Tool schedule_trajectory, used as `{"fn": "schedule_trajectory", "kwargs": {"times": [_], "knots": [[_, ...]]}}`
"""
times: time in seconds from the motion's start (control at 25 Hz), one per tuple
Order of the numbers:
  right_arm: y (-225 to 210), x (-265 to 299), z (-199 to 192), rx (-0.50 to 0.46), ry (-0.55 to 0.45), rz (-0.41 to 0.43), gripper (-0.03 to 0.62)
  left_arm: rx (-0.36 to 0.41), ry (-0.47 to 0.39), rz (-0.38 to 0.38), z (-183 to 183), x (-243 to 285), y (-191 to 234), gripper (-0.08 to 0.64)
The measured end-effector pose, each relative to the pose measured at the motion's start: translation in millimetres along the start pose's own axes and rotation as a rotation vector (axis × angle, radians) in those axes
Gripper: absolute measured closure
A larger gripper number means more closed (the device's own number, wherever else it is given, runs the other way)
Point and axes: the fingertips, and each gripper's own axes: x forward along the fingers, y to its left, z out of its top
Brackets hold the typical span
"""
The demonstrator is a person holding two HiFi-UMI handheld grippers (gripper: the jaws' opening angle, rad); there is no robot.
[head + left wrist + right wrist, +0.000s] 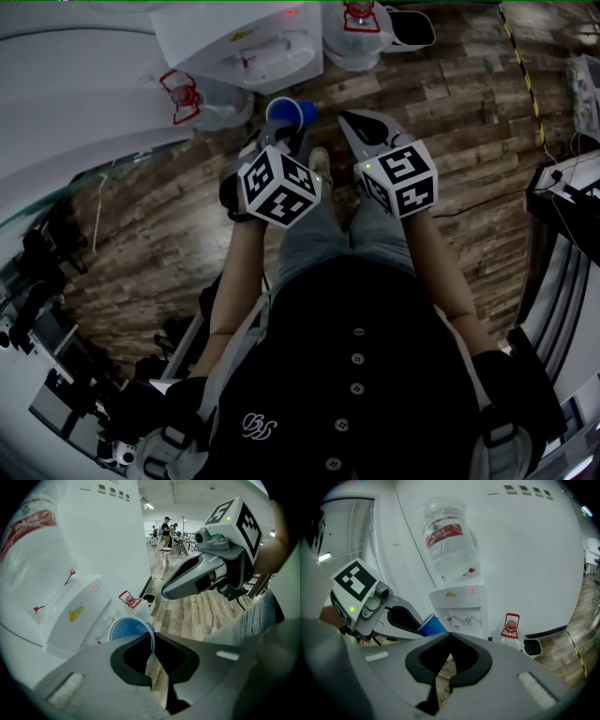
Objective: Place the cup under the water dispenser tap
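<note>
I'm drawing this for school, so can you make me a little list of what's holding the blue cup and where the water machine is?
Cup: blue, pinched at its rim
Held by: left gripper, shut on it
Right gripper: shut, empty
Water dispenser: white, bottle on top, straight ahead
Cup under taps: not yet

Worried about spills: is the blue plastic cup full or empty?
Looks empty: left gripper view shows the blue plastic cup with bare blue inside.

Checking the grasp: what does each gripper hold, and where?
The left gripper pinches the blue cup by its rim; the right gripper is shut, empty.
</note>
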Motion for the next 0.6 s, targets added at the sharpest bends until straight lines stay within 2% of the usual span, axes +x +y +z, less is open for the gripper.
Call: {"fn": "schedule_trajectory", "kwargs": {"times": [0.2,0.32,0.6], "knots": [[-10.9,21.3,-9.1,-0.022,0.035,-0.026,0.592,0.000,0.005,0.000,-12.8,15.7,12.8,0.537],[-16.4,32.5,-11.5,0.000,0.026,-0.029,0.592,0.010,-0.001,-0.013,-16.2,28.1,16.2,0.537],[-28.2,54.0,-28.2,-0.002,0.040,-0.032,0.592,0.066,0.045,-0.014,-24.9,58.0,24.1,0.537]]}}
